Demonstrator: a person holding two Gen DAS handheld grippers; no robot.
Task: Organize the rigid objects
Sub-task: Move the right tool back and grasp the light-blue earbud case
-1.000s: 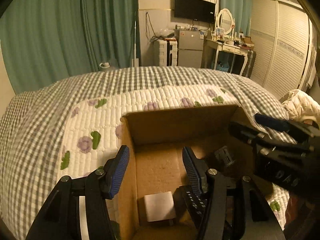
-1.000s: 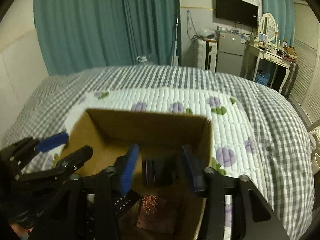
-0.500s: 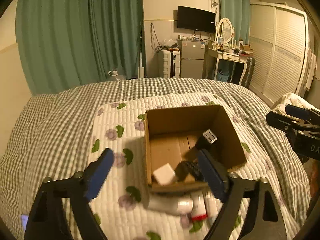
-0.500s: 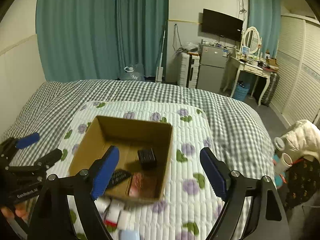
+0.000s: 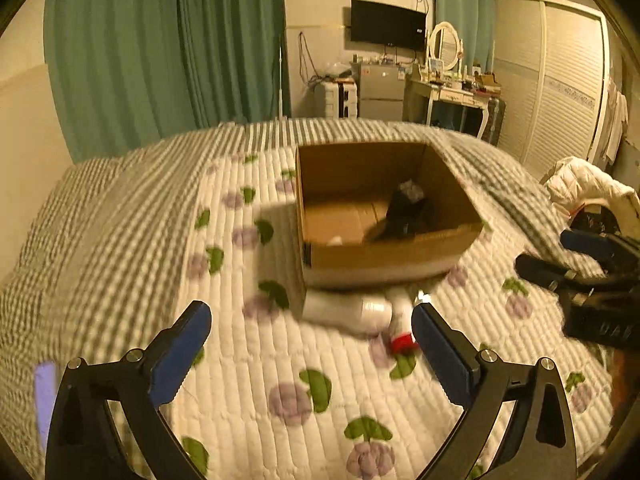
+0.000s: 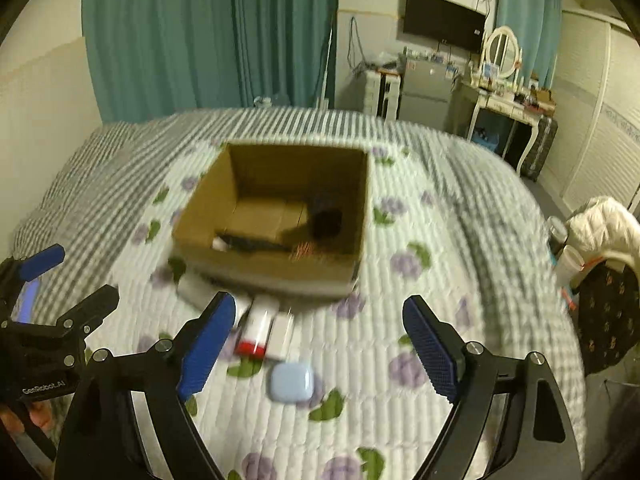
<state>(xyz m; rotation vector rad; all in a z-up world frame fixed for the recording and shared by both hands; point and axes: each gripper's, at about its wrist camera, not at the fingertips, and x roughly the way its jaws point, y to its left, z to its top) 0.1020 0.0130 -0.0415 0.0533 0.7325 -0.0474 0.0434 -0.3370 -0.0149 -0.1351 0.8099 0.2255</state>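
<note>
A brown cardboard box point(image 6: 280, 216) sits on the bed point(image 6: 460, 320), in the middle of both pictures. Some things are already inside it, so part of the job looks done. In the right wrist picture I can see a long dark thing point(image 6: 252, 243) low in the box, a small white thing point(image 6: 219, 243) at its left end, a dark lump point(image 6: 326, 220) near the right wall, and something shiny and reddish point(image 6: 310, 250) at the front. That is about four things, but they are blurry, so I cannot be sure.

More things wait outside, touching or just beside the front of the box. There is one white bottle point(image 5: 346, 310) lying on its side. There is one white tube with a red cap point(image 6: 256, 328), and one more white piece point(image 6: 282, 330) right next to it. One light blue case point(image 6: 290, 382) lies lower in the frame, a little apart. So about four things still have to go in.

The left hand-held gripper point(image 5: 312, 354) has its two blue fingers spread wide and holds nothing. The right hand-held gripper point(image 6: 320, 344) is spread wide too, and empty. Both hang above the bed, in front of the box. The blue case and the red-capped tube look easiest to pick next.
</note>
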